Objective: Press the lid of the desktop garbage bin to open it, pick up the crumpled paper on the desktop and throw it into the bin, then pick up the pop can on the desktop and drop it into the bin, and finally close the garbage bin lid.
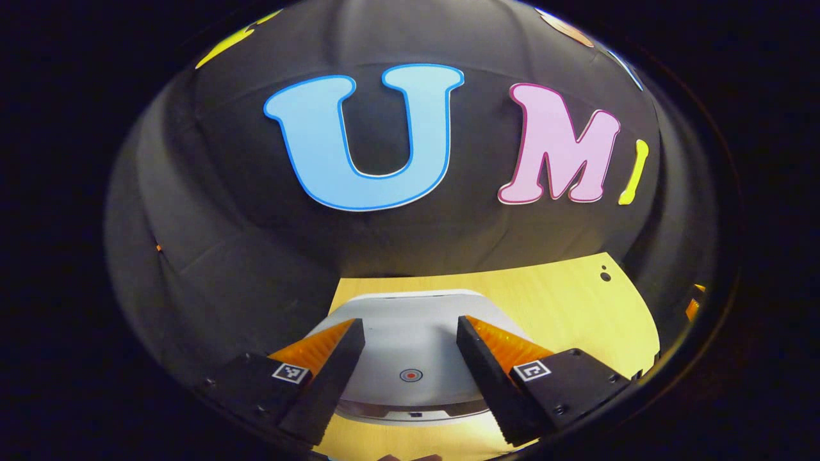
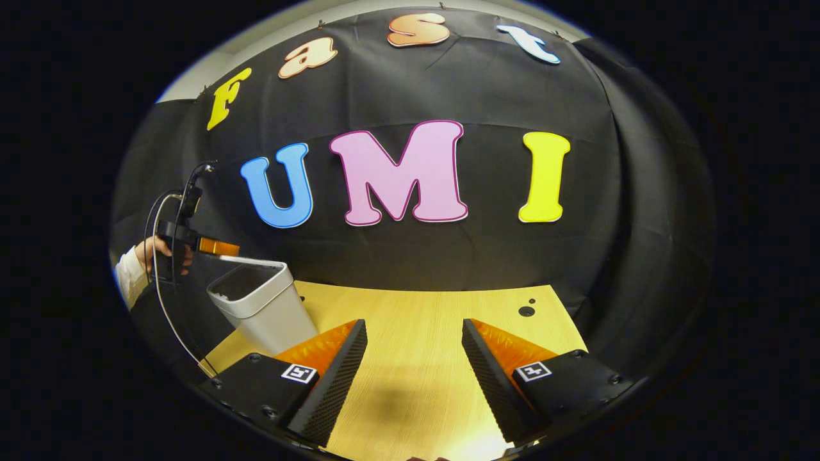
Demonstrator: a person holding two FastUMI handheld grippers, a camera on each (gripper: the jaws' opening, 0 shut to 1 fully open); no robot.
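Observation:
The white desktop bin (image 2: 272, 317) stands at the left of the wooden table (image 2: 423, 333). Its dark opening shows below the lid (image 2: 253, 260), which appears as a thin pale edge raised over the rim. In the left gripper view I look down on that lid (image 1: 410, 349), flat and pale with a small red round mark (image 1: 410, 375). My left gripper (image 1: 410, 322) hovers open just over the lid; whether it touches I cannot tell. From the right gripper view the left gripper (image 2: 218, 246) sits at the lid's near-left edge, held by a hand (image 2: 150, 253). My right gripper (image 2: 414, 323) stands open over bare table.
Black cloth walls close the table at the back and on both sides. Two small dark holes (image 2: 526, 311) mark the table's far right corner. A cable (image 2: 163, 301) hangs from the left gripper down beside the bin.

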